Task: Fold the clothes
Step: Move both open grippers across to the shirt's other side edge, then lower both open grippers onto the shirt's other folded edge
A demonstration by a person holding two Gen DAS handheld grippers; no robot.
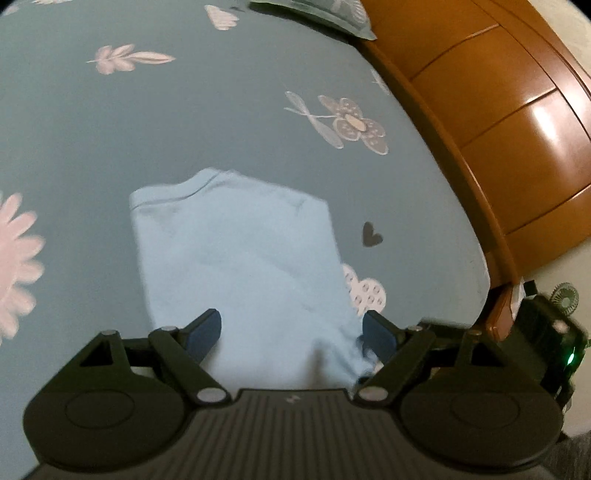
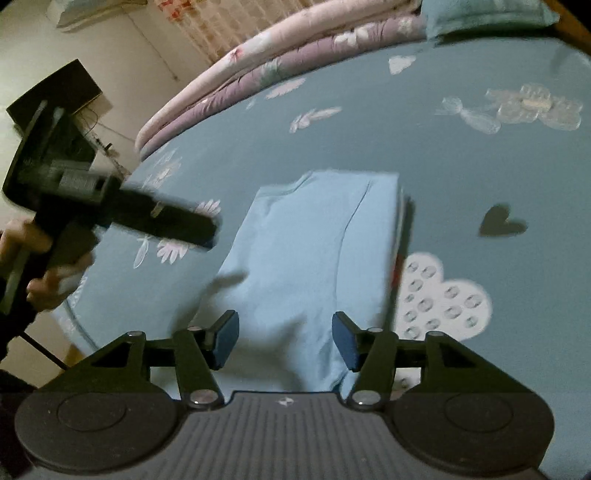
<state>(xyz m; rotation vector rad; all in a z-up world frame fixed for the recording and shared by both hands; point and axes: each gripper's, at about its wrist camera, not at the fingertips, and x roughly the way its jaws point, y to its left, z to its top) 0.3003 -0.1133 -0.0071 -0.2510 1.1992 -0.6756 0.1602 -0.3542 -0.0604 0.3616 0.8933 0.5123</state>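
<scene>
A blue bed sheet [image 1: 110,129] with pink flowers and a dark heart [image 1: 371,235] fills most of both pictures. A wooden headboard [image 1: 498,110] is at the upper right. Folded pink blankets [image 2: 258,62] lie along the top, beside a pillow [image 2: 487,14].

Folded light-blue cotton garment [image 1: 236,266] lies mid-frame on teal bedsheet with pink and white floral print [image 1: 92,140]. Left gripper [image 1: 291,336] at lower centre, blue pads apart over garment's near edge. Glossy orange-brown wooden headboard [image 1: 517,122] upper right.
</scene>
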